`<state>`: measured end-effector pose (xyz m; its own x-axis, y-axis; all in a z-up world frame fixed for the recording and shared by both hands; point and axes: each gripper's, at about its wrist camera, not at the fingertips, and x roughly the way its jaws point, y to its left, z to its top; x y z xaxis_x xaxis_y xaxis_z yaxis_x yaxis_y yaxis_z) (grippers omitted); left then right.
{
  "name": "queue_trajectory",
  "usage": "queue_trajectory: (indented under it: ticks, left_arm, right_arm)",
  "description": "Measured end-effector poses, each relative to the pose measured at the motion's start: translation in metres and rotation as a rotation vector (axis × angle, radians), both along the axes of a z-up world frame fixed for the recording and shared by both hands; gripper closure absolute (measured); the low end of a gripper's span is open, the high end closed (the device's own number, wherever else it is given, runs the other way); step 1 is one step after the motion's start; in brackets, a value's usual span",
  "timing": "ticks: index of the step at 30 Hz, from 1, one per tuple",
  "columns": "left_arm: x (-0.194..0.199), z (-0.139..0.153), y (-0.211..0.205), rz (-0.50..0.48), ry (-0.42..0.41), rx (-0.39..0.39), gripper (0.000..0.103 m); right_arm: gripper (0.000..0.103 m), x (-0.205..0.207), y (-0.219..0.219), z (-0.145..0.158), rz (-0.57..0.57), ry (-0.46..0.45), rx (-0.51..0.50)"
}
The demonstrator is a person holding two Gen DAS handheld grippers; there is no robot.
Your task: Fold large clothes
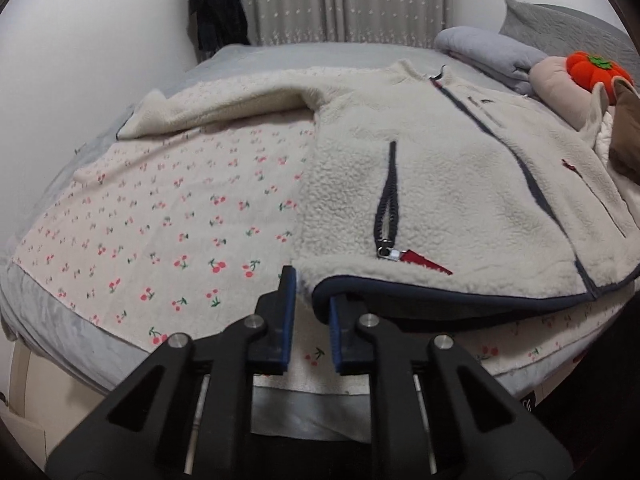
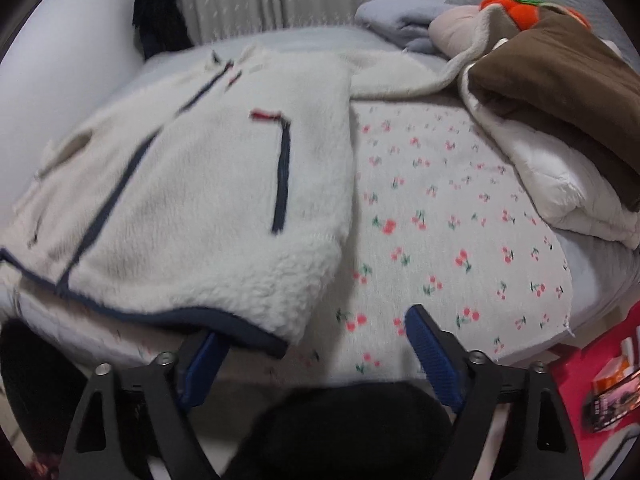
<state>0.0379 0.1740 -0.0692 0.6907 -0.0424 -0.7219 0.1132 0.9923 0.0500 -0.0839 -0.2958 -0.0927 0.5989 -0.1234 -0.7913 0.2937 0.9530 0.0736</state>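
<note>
- Cream fleece jacket (image 1: pixel 460 184) lay front-up on a cherry-print sheet (image 1: pixel 160 220) spread over the bed (image 1: pixel 48 320); navy-trimmed hem toward the cams, collar toward the curtain (image 1: pixel 340 0).
- One sleeve (image 1: pixel 224 104) stretched out sideways across the sheet, seen on the left in the left wrist view.
- Pocket zip (image 1: pixel 388 200) w/ red pull tab sat just above the hem.
- Left claw (image 1: pixel 314 304) at the hem's corner: fingers (image 1: pixel 288 296) nearly together, navy hem edge (image 1: pixel 360 292) draped over the right-hand finger; can't tell if the pads actually pinched the fabric.
- Right claw (image 2: pixel 316 332) at the jacket's (image 2: pixel 192 200) other hem corner, fingers wide apart; left-hand finger (image 2: pixel 204 360) tucked under the hem (image 2: pixel 240 332), other finger over bare sheet (image 2: pixel 440 220), not touching the jacket.
- Right wrist view blurred.
- Folded brown-and-white blanket pile (image 2: pixel 560 120) sat on the bed near the head end, apart from the jacket.
- Orange plush (image 1: pixel 596 68) rested on a beige cushion beside a grey pillow (image 1: pixel 488 52).
- Dark garment (image 1: pixel 218 8) hung by the wall next to the curtain.
- Red box (image 2: pixel 600 380) stood off the bed's edge at lower right.
</note>
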Motion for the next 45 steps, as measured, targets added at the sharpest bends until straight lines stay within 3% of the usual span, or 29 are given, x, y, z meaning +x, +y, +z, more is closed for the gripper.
queue_trajectory:
  ticks: [5,8,10,11,12,14,15,20,22,24,26,30,34,36,38,39,40,45]
  left_arm:
    - [0.015,-0.024,0.011,0.056,0.112,0.001,0.059]
    - [0.020,-0.034,0.018,0.061,0.164,-0.034,0.058]
    - [0.020,-0.030,0.019,0.045,0.144,-0.061,0.067]
    - [0.018,-0.028,0.016,0.022,0.132,-0.069,0.084]
    - [0.016,-0.024,0.011,-0.019,0.113,-0.076,0.090]
    - [0.010,-0.017,0.001,-0.026,0.067,-0.023,0.093]
    - [0.007,-0.011,-0.002,-0.026,0.047,-0.010,0.093]
    - [-0.029,0.040,0.012,0.032,-0.088,-0.078,0.094]
    - [-0.042,0.053,0.015,0.043,-0.107,-0.079,0.094]
    - [-0.049,0.056,0.017,0.053,-0.098,-0.057,0.094]
    - [-0.053,0.048,0.022,0.064,-0.037,-0.055,0.094]
    - [-0.054,0.002,0.025,0.061,0.137,-0.064,0.094]
    - [-0.049,-0.020,0.015,0.038,0.215,-0.013,0.093]
    - [-0.050,-0.014,0.016,0.015,0.218,-0.013,0.087]
    - [-0.054,-0.005,0.019,-0.007,0.200,-0.008,0.060]
    - [-0.058,0.002,0.023,-0.009,0.181,-0.019,0.051]
    - [-0.062,0.010,0.030,-0.006,0.157,-0.044,0.037]
    - [-0.065,0.039,0.066,0.056,0.084,-0.171,0.020]
  right_arm:
    - [0.039,0.011,-0.002,-0.018,-0.052,0.037,0.014]
    - [0.046,0.015,0.003,-0.016,-0.042,0.025,-0.009]
    - [0.052,0.020,0.004,-0.013,-0.041,0.006,-0.007]
    - [0.057,0.024,0.003,-0.011,-0.042,-0.003,0.002]
    - [0.061,0.027,0.002,-0.011,-0.039,-0.008,0.015]
    - [0.083,0.032,0.002,-0.008,-0.029,-0.015,0.043]
    - [0.088,0.034,0.004,-0.005,-0.037,-0.013,0.024]
    - [0.095,0.013,0.013,0.038,-0.059,-0.123,-0.066]
    - [0.095,0.008,0.017,0.050,-0.057,-0.138,-0.088]
    - [0.095,0.002,0.022,0.057,-0.049,-0.124,-0.104]
    - [0.095,-0.003,0.026,0.054,-0.044,-0.089,-0.110]
    - [0.095,-0.007,0.020,0.023,-0.042,0.025,-0.078]
    - [0.093,-0.006,0.014,0.005,-0.025,0.080,-0.050]
    - [0.081,-0.009,0.010,0.013,-0.009,0.077,-0.043]
    - [0.044,-0.016,0.007,0.023,-0.043,0.088,-0.089]
    - [0.037,-0.019,0.005,0.028,-0.052,0.084,-0.099]
    - [0.034,-0.021,0.003,0.034,-0.051,0.078,-0.094]
    - [0.033,-0.028,0.005,0.052,-0.015,0.088,-0.028]
